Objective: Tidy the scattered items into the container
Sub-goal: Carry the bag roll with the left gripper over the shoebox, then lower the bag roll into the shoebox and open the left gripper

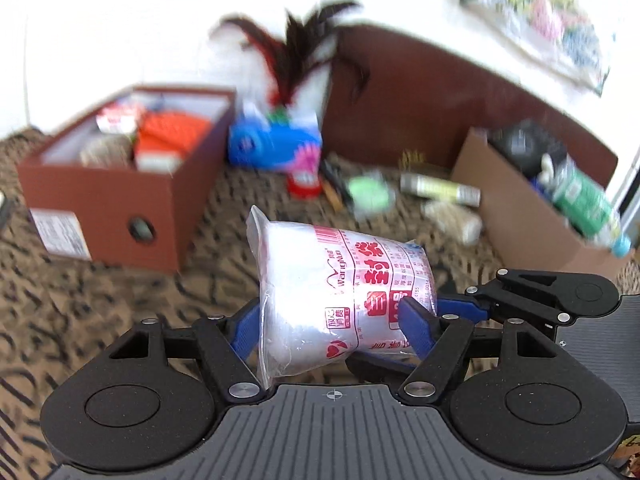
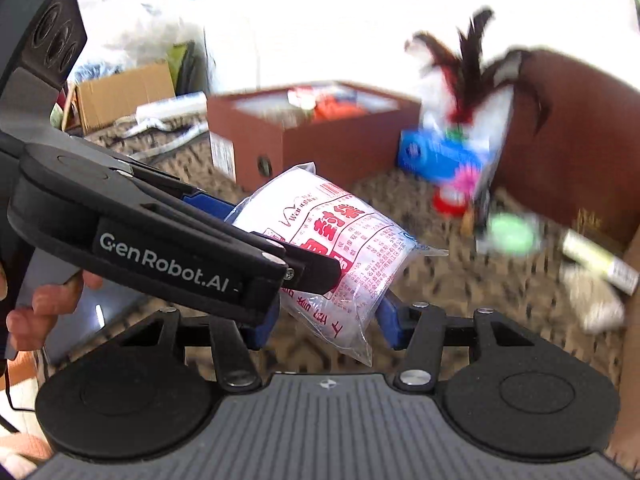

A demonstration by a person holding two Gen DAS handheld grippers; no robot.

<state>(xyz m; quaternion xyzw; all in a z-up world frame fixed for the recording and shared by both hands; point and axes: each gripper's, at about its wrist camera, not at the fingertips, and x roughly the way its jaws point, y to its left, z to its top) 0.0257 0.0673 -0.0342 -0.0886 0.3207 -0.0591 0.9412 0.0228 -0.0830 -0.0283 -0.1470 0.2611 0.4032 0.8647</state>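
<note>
Holding the plastic bag pack clear above the patterned floor covering, the left claw and right claw are each pinching it half-open, probably sharing its floppy bulk toward the brown box.

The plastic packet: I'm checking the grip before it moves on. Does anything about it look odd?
Yes. Both grippers clamp the same plastic packet, left gripper and right gripper, so it hangs tilted and squeezed above the patterned cloth.

bedspread: leopard print | headboard: brown | wall: white
</note>
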